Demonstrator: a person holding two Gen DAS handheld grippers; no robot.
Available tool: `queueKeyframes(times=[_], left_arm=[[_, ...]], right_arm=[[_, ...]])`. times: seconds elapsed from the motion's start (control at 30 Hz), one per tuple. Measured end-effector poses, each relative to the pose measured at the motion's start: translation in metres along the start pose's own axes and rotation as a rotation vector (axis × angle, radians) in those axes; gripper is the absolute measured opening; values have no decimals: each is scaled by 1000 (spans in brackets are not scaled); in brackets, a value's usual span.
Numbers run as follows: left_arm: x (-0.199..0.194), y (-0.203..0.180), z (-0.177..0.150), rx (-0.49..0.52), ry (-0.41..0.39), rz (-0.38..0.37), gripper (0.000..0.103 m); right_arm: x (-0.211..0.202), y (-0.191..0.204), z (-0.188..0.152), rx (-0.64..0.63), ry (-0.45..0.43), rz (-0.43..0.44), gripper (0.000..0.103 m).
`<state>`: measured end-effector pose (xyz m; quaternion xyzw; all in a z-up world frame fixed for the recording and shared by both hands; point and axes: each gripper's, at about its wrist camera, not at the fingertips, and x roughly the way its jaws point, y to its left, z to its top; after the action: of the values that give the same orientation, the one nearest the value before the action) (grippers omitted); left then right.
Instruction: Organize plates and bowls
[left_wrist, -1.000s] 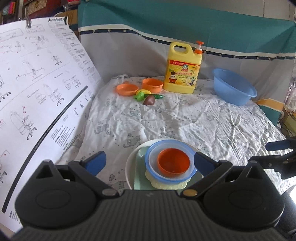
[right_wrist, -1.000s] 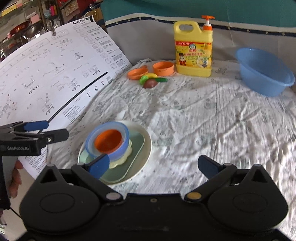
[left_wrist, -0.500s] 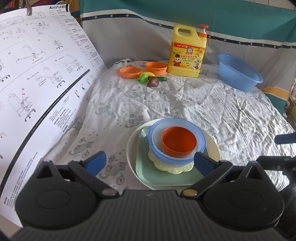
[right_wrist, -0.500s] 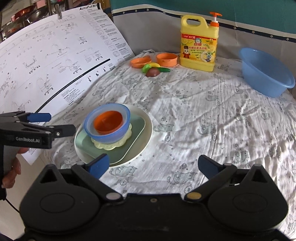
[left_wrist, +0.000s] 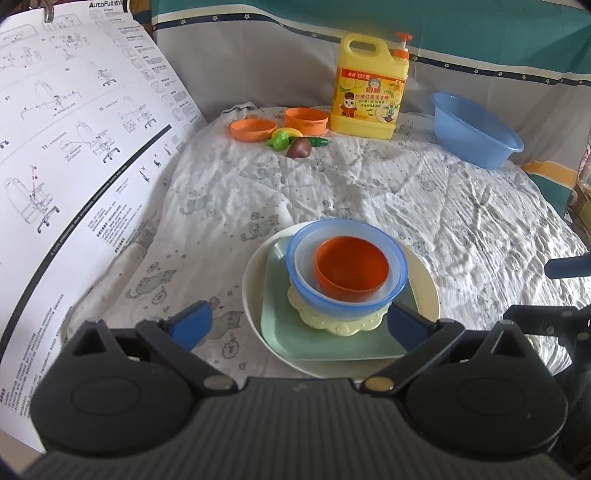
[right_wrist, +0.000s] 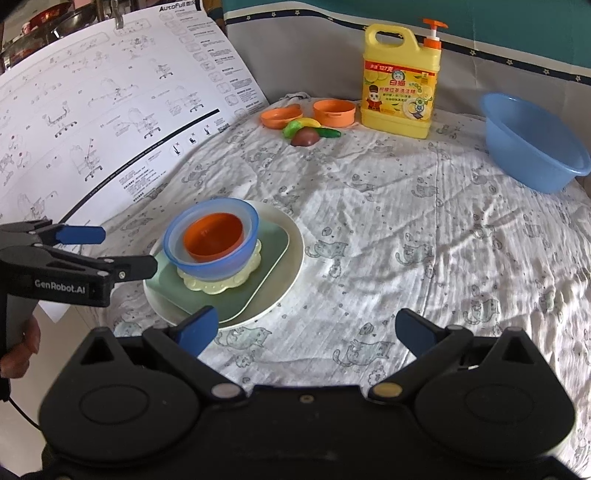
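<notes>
Both grippers have drawn back from the stack, left gripper and right gripper fingers released and empty, so stacking looks finished.

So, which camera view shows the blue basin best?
The right wrist view shows the blue basin best: its whole rim, its inside and its outer wall are plain, at the cloth's far right edge. The left wrist view shows the same basin whole too, but smaller and more from the side.
</notes>
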<state>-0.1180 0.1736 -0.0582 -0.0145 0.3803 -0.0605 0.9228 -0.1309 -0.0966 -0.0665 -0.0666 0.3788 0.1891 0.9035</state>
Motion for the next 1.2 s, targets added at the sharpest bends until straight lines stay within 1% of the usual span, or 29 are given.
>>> queueKeyframes(times=[0.57, 1.2], left_arm=[[6, -3, 0, 6, 24, 1, 103], [7, -5, 0, 26, 20, 2, 103]], right_arm=[[2, -3, 0, 5, 8, -1, 103], [4, -5, -1, 13, 13, -6, 103]])
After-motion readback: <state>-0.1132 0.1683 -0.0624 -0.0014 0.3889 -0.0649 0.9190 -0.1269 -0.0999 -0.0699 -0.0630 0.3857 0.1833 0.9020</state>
